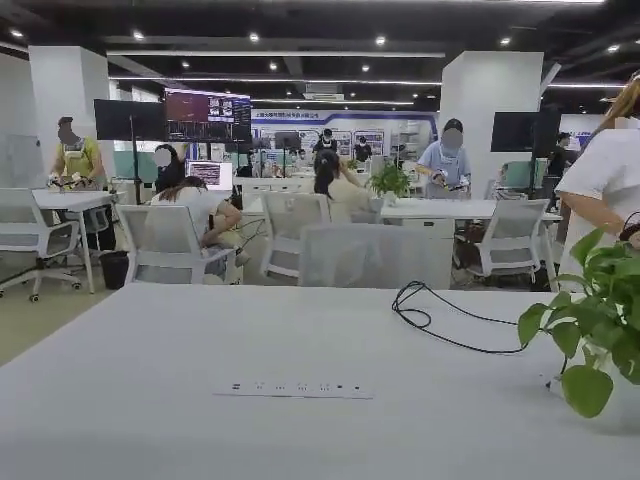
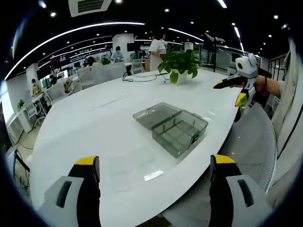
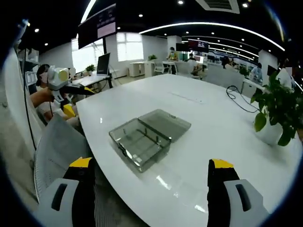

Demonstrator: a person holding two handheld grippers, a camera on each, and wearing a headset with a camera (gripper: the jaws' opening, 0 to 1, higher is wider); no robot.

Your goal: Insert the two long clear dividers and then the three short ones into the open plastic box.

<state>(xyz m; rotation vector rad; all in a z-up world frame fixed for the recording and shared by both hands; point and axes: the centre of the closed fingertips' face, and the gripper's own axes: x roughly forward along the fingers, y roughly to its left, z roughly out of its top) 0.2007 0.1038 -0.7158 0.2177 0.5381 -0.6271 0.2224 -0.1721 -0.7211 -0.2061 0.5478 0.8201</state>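
An open smoky-clear plastic box lies on the white table, its lid folded flat beside it. Faint clear divider pieces lie flat on the table in front of the box. My left gripper hangs at the table's near edge, open and empty, well short of the box. My right gripper is also open and empty, on the opposite side of the box. Each gripper appears in the other's view: the right gripper and the left gripper, both off the table edge.
A potted plant stands at the table's far right, with a black cable looped beside it. A power strip is set into the table top. A grey mesh chair back sits against the table edge. Several people work at desks behind.
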